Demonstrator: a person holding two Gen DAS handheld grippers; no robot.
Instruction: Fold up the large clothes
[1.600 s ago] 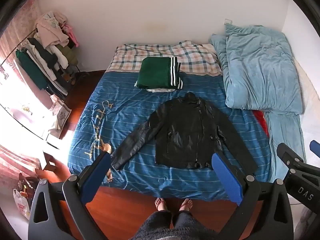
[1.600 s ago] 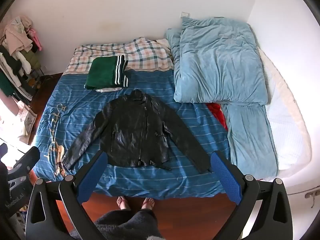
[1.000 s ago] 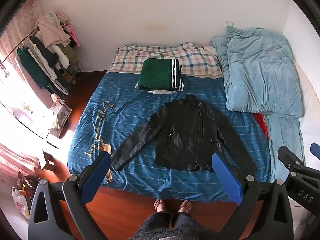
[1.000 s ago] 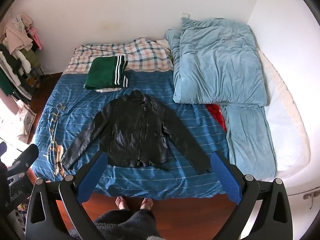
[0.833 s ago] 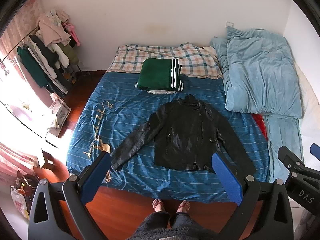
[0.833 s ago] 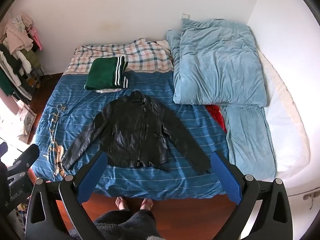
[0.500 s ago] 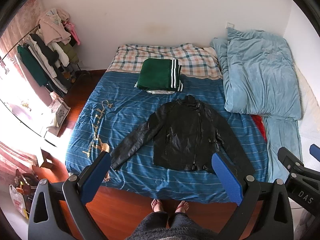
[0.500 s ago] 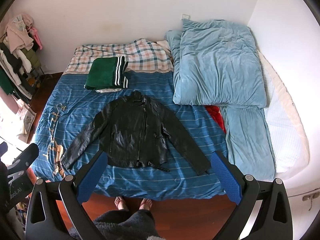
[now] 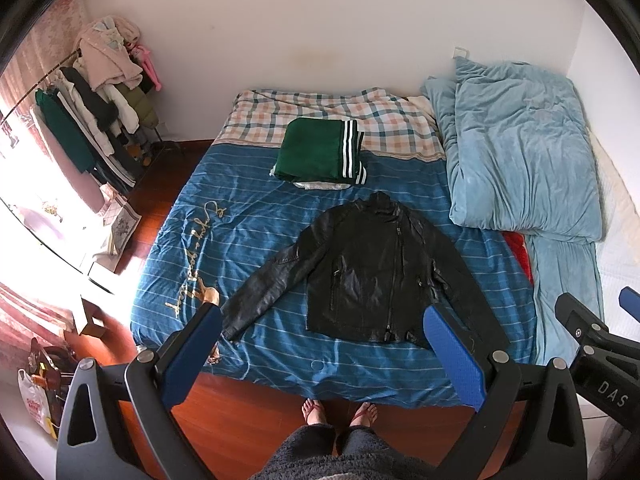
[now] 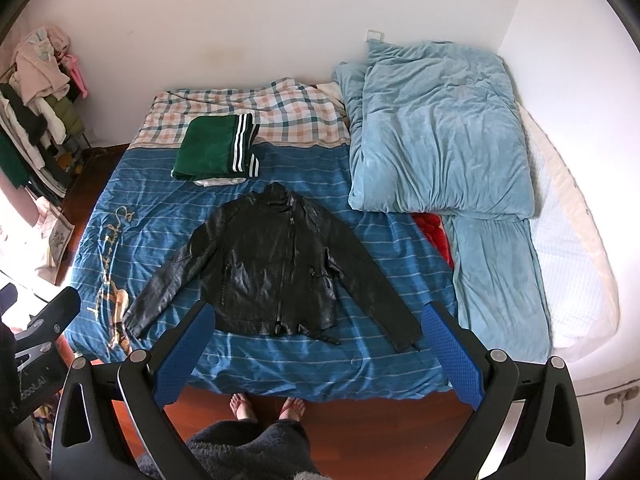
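Between our left gripper's (image 9: 322,350) blue fingers (image 9: 454,350) we see the black leather jacket (image 9: 368,268) spread flat on the blue striped bedspread (image 9: 248,240), front up, sleeves angled outward. Both grippers hang well above the bed, spread wide, gripping nothing; same story for the right gripper (image 10: 320,350). Beyond the fingertips, past the jacket's collar, sits a folded green garment (image 9: 320,152) with white stripes. Off past the right finger lies a bunched light-blue duvet (image 10: 440,132). No bins or baskets visible, just the clothes rack (image 9: 92,120) past the left finger.
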